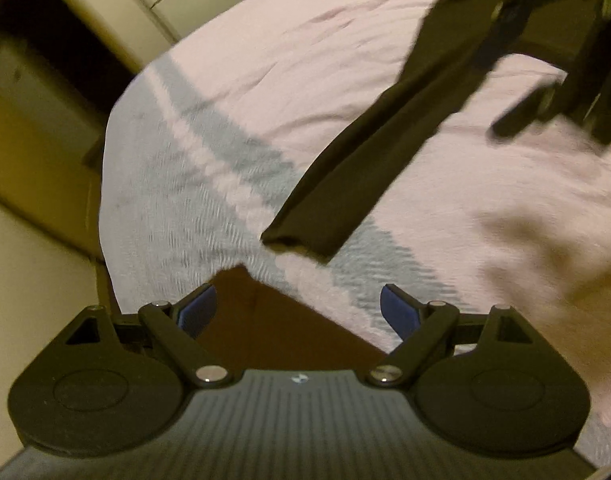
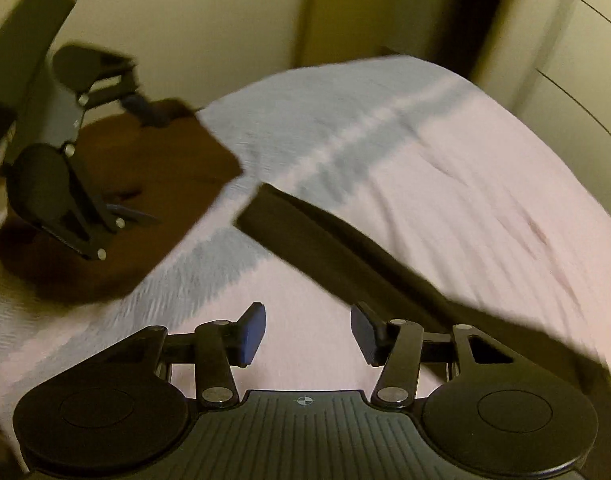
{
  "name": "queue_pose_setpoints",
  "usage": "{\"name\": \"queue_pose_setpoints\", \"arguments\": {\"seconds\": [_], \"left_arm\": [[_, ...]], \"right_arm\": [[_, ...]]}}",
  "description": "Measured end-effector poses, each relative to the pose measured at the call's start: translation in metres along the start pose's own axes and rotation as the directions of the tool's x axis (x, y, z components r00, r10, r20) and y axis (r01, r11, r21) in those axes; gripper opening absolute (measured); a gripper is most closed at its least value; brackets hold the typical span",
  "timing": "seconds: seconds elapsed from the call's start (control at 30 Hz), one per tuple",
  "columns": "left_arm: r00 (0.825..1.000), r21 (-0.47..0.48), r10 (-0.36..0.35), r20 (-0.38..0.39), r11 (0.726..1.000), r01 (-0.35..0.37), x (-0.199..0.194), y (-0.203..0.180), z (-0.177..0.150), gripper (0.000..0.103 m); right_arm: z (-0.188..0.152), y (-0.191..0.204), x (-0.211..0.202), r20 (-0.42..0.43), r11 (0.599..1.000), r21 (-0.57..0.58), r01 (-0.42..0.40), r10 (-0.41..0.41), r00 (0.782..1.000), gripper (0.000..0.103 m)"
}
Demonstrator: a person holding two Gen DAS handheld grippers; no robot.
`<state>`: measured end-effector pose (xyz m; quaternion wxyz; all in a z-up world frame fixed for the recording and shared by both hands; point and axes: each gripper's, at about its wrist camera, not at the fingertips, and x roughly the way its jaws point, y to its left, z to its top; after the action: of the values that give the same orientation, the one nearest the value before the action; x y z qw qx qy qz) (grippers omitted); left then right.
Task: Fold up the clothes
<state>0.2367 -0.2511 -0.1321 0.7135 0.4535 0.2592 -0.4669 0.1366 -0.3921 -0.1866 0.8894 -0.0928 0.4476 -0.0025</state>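
Tools, left [image 1: 297, 312] and right [image 2: 307, 330], both hanging agape, gripping nothing; black garment [image 1: 369, 152] lying long on bed [image 1: 265, 80]; pinch ends evenly.

Long black cloth strip [image 1: 369, 152]: matt, smooth knit. Pale pink woven bedspread [image 1: 305, 60]: wrinkled, textured grey bands. Black plastic left gripper [image 1: 298, 312]: matt, ribbed body, shiny metal pivots.

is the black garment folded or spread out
Folded into a long narrow strip: the black garment runs diagonally across the pink bedspread, and its end shows doubled layers. How neatly, the blur hides.
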Motion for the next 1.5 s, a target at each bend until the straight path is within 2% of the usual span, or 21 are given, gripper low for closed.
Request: {"name": "queue_pose_setpoints", "arguments": {"seconds": [0.13, 0.23, 0.3, 0.37, 0.4, 0.43, 0.47, 0.6, 0.7, 0.77, 0.87, 0.97, 1.03, 1.1, 1.13, 1.2, 1.23, 1.3, 1.37, 1.43, 1.5], "left_arm": [[0.999, -0.165, -0.006, -0.032, 0.986, 0.000, 0.018, 0.022, -0.016, 0.086], [0.999, -0.293, -0.014, -0.052, 0.956, -0.002, 0.030, 0.039, -0.029, 0.086], [0.998, -0.380, -0.024, -0.063, 0.925, -0.002, 0.034, 0.049, -0.039, 0.086], [0.997, -0.414, -0.024, -0.080, 0.910, -0.011, 0.036, 0.054, -0.045, 0.086], [0.996, -0.422, -0.024, -0.086, 0.907, -0.015, 0.037, 0.055, -0.047, 0.086], [0.996, -0.420, -0.027, -0.086, 0.908, -0.012, 0.037, 0.053, -0.044, 0.086], [0.996, -0.418, -0.030, -0.086, 0.908, -0.009, 0.036, 0.051, -0.042, 0.086], [0.995, -0.410, -0.040, -0.086, 0.912, 0.002, 0.034, 0.043, -0.033, 0.086], [0.995, -0.404, -0.048, -0.086, 0.915, 0.010, 0.032, 0.037, -0.026, 0.086], [0.995, -0.397, -0.055, -0.083, 0.918, 0.018, 0.031, 0.032, -0.019, 0.086], [0.997, -0.347, -0.073, -0.039, 0.936, 0.055, 0.028, 0.014, 0.014, 0.086], [0.997, -0.304, -0.081, 0.007, 0.949, 0.079, 0.023, -0.006, 0.051, 0.086], [0.995, -0.275, -0.093, 0.040, 0.956, 0.101, 0.019, -0.023, 0.080, 0.086], [0.993, -0.253, -0.102, 0.066, 0.960, 0.116, 0.016, -0.042, 0.107, 0.086], [0.991, -0.242, -0.106, 0.078, 0.963, 0.122, 0.015, -0.054, 0.122, 0.086], [0.990, -0.224, -0.110, 0.092, 0.966, 0.128, 0.014, -0.080, 0.147, 0.086], [0.989, -0.214, -0.112, 0.094, 0.968, 0.130, 0.015, -0.096, 0.161, 0.086], [0.990, -0.203, -0.119, 0.081, 0.970, 0.133, 0.018, -0.130, 0.185, 0.086], [0.990, -0.196, -0.127, 0.057, 0.971, 0.136, 0.021, -0.163, 0.205, 0.086], [0.991, -0.173, -0.133, 0.030, 0.976, 0.136, 0.027, -0.201, 0.225, 0.086], [0.991, -0.149, -0.137, 0.004, 0.979, 0.136, 0.033, -0.235, 0.242, 0.086]], "right_arm": [[0.021, 0.015, 0.082, 0.001, 0.989, -0.144, -0.041, 0.041, 0.999, 0.052], [0.025, 0.028, 0.119, 0.001, 0.974, -0.224, -0.030, 0.031, 1.000, 0.052], [0.027, 0.036, 0.143, 0.002, 0.961, -0.276, -0.022, 0.024, 1.000, 0.052], [0.030, 0.045, 0.168, 0.003, 0.945, -0.327, -0.015, 0.017, 1.000, 0.052], [0.031, 0.047, 0.177, 0.005, 0.938, -0.346, -0.007, 0.010, 1.000, 0.045], [0.033, 0.046, 0.180, -0.001, 0.938, -0.346, -0.010, 0.011, 1.000, 0.033], [0.036, 0.043, 0.182, -0.011, 0.941, -0.337, -0.020, 0.017, 1.000, 0.002], [0.045, 0.035, 0.161, 0.034, 0.957, -0.288, -0.024, 0.035, 0.999, 0.002], [0.048, 0.022, 0.125, 0.108, 0.975, -0.222, -0.031, 0.056, 0.993, 0.002], [0.047, 0.001, 0.098, 0.172, 0.990, -0.139, -0.027, 0.051, 0.984, 0.002], [0.045, -0.062, 0.055, 0.268, 0.998, 0.059, -0.003, -0.013, 0.963, 0.002], [0.024, -0.144, -0.002, 0.346, 0.962, 0.268, 0.055, -0.150, 0.926, 0.002], [-0.010, -0.198, -0.051, 0.381, 0.908, 0.403, 0.113, -0.279, 0.882, 0.002], [-0.057, -0.251, -0.101, 0.377, 0.817, 0.549, 0.177, -0.431, 0.820, 0.002], [-0.091, -0.275, -0.120, 0.345, 0.750, 0.631, 0.199, -0.501, 0.793, 0.002], [-0.168, -0.320, -0.150, 0.237, 0.576, 0.785, 0.230, -0.621, 0.747, 0.002], [-0.206, -0.339, -0.157, 0.176, 0.490, 0.841, 0.231, -0.650, 0.739, 0.002], [-0.291, -0.373, -0.149, 0.036, 0.308, 0.927, 0.214, -0.640, 0.768, 0.002], [-0.368, -0.401, -0.130, -0.071, 0.171, 0.963, 0.209, -0.586, 0.807, 0.002], [-0.424, -0.422, -0.108, -0.118, 0.111, 0.973, 0.201, -0.512, 0.851, 0.002], [-0.461, -0.436, -0.093, -0.130, 0.088, 0.978, 0.187, -0.442, 0.888, 0.002]]}}
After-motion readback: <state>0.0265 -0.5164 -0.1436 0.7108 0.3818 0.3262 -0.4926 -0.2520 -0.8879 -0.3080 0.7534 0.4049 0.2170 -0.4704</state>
